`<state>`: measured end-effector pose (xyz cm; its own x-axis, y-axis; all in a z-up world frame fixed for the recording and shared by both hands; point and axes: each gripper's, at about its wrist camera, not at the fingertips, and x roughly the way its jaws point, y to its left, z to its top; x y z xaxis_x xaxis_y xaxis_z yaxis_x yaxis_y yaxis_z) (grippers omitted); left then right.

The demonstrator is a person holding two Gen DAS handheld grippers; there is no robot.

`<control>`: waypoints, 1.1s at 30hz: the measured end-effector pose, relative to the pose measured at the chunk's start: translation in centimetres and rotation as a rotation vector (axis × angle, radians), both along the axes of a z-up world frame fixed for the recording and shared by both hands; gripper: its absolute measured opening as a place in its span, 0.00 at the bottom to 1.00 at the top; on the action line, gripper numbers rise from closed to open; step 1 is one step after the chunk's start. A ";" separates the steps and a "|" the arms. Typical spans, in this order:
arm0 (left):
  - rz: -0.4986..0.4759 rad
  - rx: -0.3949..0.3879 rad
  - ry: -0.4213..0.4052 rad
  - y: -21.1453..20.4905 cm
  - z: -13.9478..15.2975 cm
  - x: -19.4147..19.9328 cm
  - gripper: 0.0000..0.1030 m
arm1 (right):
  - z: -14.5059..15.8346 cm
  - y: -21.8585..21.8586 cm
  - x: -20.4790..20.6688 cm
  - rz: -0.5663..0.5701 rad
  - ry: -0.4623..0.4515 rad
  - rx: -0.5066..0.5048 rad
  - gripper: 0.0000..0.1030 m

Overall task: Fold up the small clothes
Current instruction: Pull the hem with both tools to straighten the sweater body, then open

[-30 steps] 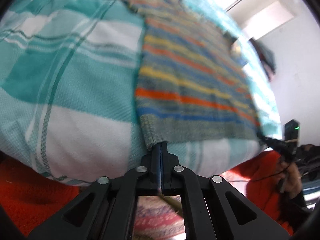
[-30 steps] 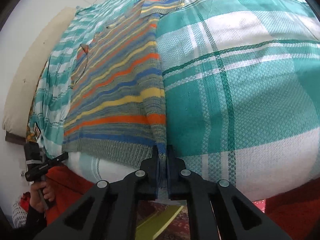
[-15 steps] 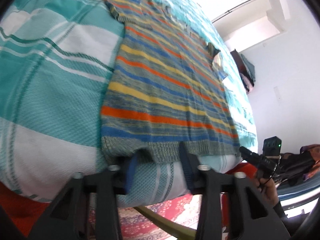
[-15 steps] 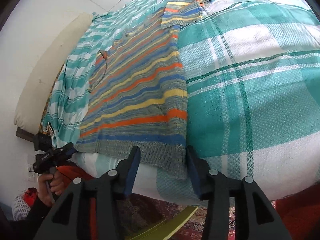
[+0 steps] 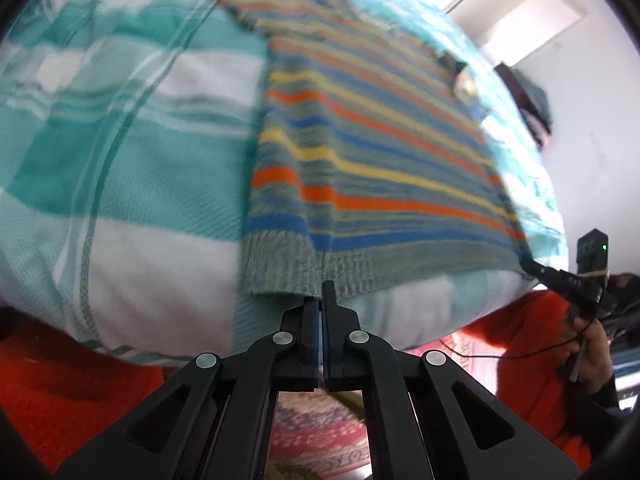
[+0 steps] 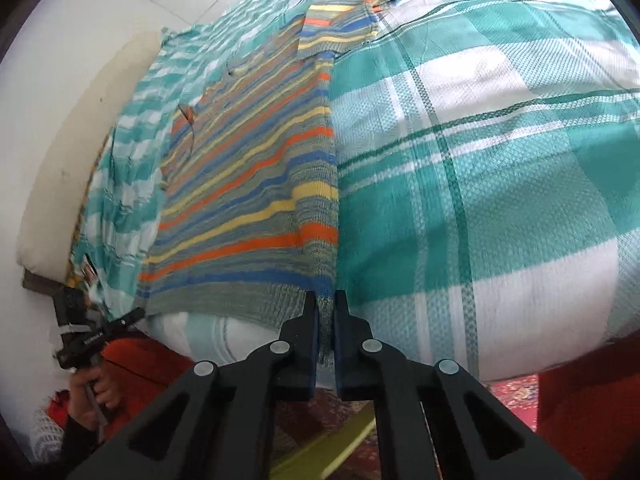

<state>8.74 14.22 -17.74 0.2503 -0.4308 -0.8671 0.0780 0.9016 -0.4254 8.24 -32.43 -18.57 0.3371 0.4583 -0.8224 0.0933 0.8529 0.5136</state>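
Pinching striped sweater (image 5: 360,152) hem, both claws closed.

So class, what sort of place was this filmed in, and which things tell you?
Most likely a bedroom. A striped jumper lies flat on a bed with a teal checked cover, a headboard stands against the wall, and a rug covers the floor.

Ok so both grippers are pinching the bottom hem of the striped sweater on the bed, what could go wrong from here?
1. The left gripper and right gripper each hold only a thin bit of the striped sweater hem, so the knit may slip out when lifted.
2. The hem corner near the left gripper already looks doubled over, so the fold may come out uneven.
3. Dragging could wrinkle the checked bedcover.
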 end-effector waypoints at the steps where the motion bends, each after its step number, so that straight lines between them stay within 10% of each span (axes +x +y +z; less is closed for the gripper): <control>1: 0.009 0.003 0.018 0.1 -0.7 0.2 0.00 | -0.7 0.0 0.1 -0.001 0.016 -0.005 0.06; 9: 0.028 0.020 0.015 -0.2 -0.4 -0.2 0.00 | -1.1 0.4 0.5 0.001 0.012 -0.024 0.06; 14: 0.140 -0.137 -0.090 2.7 2.8 -1.7 0.60 | -1.0 0.1 0.0 -0.014 -0.018 0.012 0.09; 19: 0.132 -0.166 -0.091 2.8 2.1 0.9 0.50 | -0.8 -0.4 0.0 -0.020 -0.032 0.060 0.20; 23: 0.124 -0.178 0.026 1.0 -1.6 3.3 0.00 | -0.4 0.2 0.6 -0.005 -0.045 0.061 0.30; 25: 0.107 -0.111 0.020 0.2 -1.7 2.9 0.00 | -0.3 0.6 1.2 0.012 -0.028 -0.012 0.05; 33: 0.083 0.022 -0.010 0.2 -0.6 0.9 0.02 | -0.4 0.6 0.9 0.031 -0.006 -0.063 0.11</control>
